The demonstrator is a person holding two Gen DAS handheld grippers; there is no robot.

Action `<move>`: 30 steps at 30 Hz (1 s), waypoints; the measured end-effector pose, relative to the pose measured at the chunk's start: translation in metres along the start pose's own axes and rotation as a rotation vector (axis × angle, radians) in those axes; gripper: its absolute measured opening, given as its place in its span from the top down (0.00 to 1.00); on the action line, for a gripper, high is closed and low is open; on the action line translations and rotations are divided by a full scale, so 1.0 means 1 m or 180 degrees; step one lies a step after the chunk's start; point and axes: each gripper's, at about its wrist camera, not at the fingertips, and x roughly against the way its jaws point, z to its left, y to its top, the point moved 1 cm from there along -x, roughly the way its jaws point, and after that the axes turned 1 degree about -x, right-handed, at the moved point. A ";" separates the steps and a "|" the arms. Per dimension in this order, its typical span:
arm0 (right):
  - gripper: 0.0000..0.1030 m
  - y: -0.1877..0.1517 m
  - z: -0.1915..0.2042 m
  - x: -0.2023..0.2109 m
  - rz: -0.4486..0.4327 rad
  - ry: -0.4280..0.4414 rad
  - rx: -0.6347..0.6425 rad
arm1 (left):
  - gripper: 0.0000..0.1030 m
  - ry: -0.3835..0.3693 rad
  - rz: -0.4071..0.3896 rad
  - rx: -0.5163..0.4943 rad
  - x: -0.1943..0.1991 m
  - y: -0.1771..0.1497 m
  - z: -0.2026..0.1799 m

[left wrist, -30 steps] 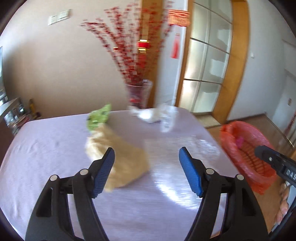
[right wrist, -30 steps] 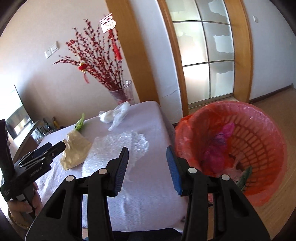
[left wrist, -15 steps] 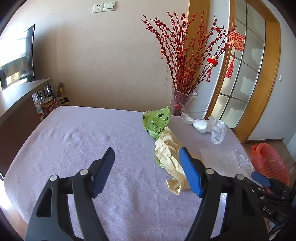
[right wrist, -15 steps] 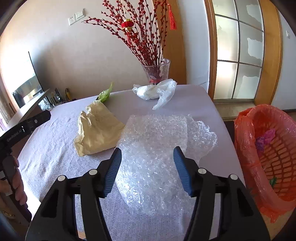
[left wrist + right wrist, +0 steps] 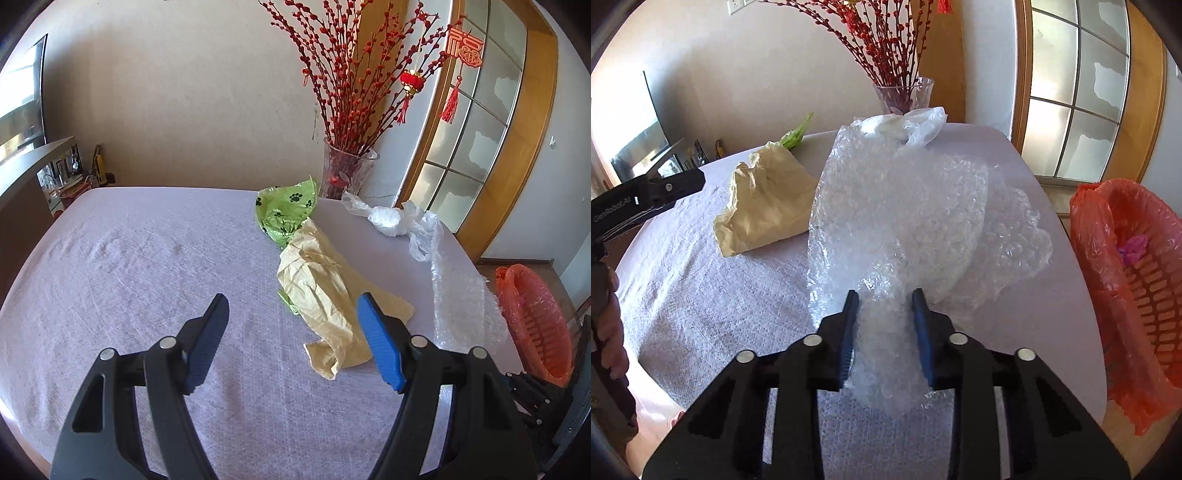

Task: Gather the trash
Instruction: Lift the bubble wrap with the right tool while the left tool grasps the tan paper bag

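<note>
My right gripper point(image 5: 884, 308) is shut on the near edge of a clear bubble wrap sheet point(image 5: 897, 218), which is lifted off the table; it also shows in the left wrist view point(image 5: 461, 306). My left gripper point(image 5: 291, 332) is open and empty above the table, just left of a crumpled tan paper bag point(image 5: 325, 291), which also shows in the right wrist view point(image 5: 764, 199). A green paw-print bag point(image 5: 286, 212) lies behind it. A white plastic bag point(image 5: 402, 225) lies at the far right. An orange bin point(image 5: 1134, 284) with a red liner stands right of the table.
The table point(image 5: 129, 266) has a pale lilac cloth. A glass vase point(image 5: 347, 171) of red berry branches stands at its far edge. A dark cabinet point(image 5: 26, 192) with a TV stands to the left. A glass door point(image 5: 1075, 88) lies behind the bin.
My right gripper moved forward over the bubble wrap and shut on its near edge, lifting it. My left gripper swung left from the bin side and now faces the tan bag.
</note>
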 end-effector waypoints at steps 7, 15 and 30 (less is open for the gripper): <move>0.85 -0.006 -0.017 0.015 -0.0098 -0.0047 -0.0173 | 0.36 -0.0050 0.0221 -0.0075 -0.023 -0.007 -0.017; 0.85 -0.004 -0.026 0.023 -0.0137 -0.0089 -0.0241 | 0.58 -0.0100 0.0482 -0.0061 -0.047 -0.010 -0.027; 0.85 -0.003 -0.040 0.053 -0.0371 -0.0155 -0.0310 | 0.94 -0.0571 0.0253 -0.0338 -0.009 -0.021 -0.046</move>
